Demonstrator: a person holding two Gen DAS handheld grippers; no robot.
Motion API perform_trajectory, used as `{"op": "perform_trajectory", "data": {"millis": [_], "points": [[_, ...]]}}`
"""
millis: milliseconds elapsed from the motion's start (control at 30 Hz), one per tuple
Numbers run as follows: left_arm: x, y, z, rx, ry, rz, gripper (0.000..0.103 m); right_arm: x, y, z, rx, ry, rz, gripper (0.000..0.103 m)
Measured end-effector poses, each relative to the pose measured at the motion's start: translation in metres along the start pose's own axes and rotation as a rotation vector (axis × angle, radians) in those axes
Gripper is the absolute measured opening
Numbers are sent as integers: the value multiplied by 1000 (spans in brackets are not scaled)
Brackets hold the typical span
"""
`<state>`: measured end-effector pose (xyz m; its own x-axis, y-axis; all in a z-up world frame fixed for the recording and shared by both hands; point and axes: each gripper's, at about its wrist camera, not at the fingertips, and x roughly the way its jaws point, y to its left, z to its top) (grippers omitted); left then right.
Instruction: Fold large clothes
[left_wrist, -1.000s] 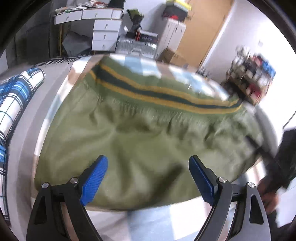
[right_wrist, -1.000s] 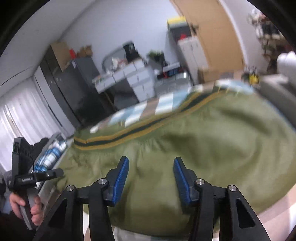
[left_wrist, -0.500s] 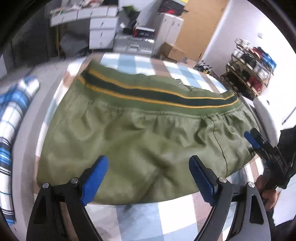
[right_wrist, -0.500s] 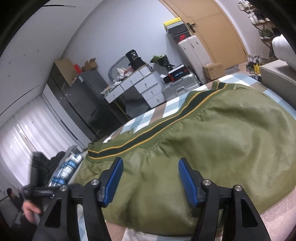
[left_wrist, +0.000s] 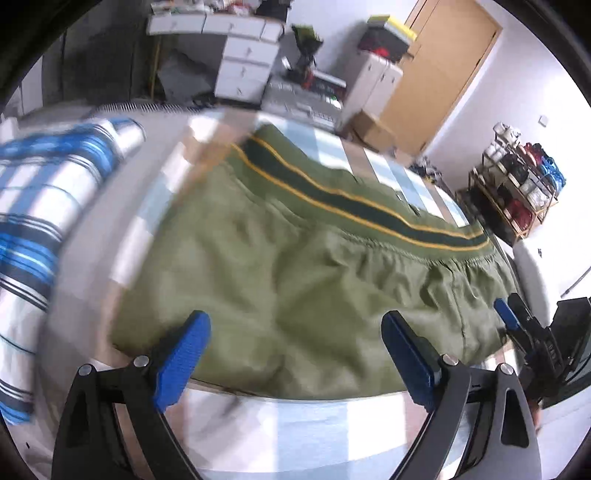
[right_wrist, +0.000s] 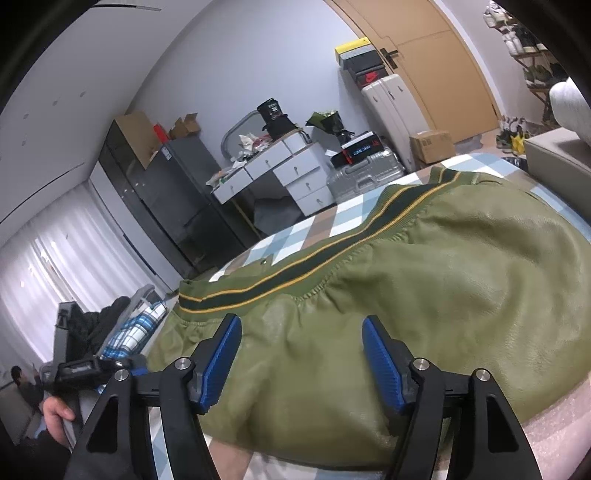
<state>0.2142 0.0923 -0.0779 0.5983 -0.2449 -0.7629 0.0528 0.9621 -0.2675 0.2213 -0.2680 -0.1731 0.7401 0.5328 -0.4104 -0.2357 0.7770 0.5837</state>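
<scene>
Olive-green jacket (left_wrist: 295, 280) lies folded and spread flat on a bed with a checked cover (left_wrist: 295, 424) in blue, white and tan. Its ribbed hem band (left_wrist: 351, 206), dark green with two yellow stripes, runs along the far edge.

Left to right in the left wrist view: a blue-and-white plaid garment (left_wrist: 40, 221) sits at the left, blurred, off the jacket's edge. The left claw (left_wrist: 295, 358) hangs over the jacket's near edge, jaws spread wide and just opened a little further, with nothing pinched; fabric lies below the gap, untouched by the pads. At far right the right claw (left_wrist: 511, 321) shows near the jacket's right corner.

Right wrist view, left to right: a hand (right_wrist: 55, 413) grips the left claw's handle at the lower left. The right claw (right_wrist: 301, 362) is poised over the jacket near its front edge, jaws apart, having just been opening, blue pads clear of the cloth. Beyond the bed stand a white drawer desk (right_wrist: 291, 173) and a silver suitcase (right_wrist: 365, 175).
</scene>
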Motion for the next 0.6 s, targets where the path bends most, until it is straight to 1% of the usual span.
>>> {"op": "perform_trajectory", "data": {"millis": [33, 100, 133, 167, 200, 233, 267, 300, 367, 400, 433, 467, 500, 600], "points": [[2, 2, 1, 19, 7, -4, 91, 0, 0, 0, 0, 0, 0, 69], [16, 6, 5, 51, 54, -52, 91, 0, 0, 0, -2, -1, 3, 69], [25, 10, 5, 48, 92, -58, 91, 0, 0, 0, -2, -2, 5, 70], [41, 14, 5, 34, 154, -56, 91, 0, -1, 0, -3, -4, 9, 70], [58, 18, 7, 18, 194, -76, 91, -1, -1, 0, -4, -7, 11, 70], [51, 25, 1, 16, 162, -100, 92, -1, -1, 0, -5, -8, 12, 70], [49, 26, 3, 1, 144, -106, 92, -1, -1, 0, -8, -10, 13, 70], [50, 27, 4, -21, 148, -115, 92, -2, 0, -1, -14, -14, 12, 70], [41, 31, 2, -85, 120, -138, 92, -1, 3, -1, -29, -18, -9, 70], [34, 33, -2, -107, 98, -153, 92, 0, 7, -2, -45, -18, -28, 70], [26, 34, -7, -120, 77, -153, 92, 0, 11, -2, -60, -17, -38, 70], [17, 35, -14, -129, 47, -146, 92, 4, 21, -1, -86, 5, -41, 70], [13, 32, -20, -124, 31, -155, 92, 10, 32, 2, -105, 38, -21, 70], [-4, 35, -40, -108, 11, -171, 92, 37, 86, 17, -196, 117, 21, 70]]}}
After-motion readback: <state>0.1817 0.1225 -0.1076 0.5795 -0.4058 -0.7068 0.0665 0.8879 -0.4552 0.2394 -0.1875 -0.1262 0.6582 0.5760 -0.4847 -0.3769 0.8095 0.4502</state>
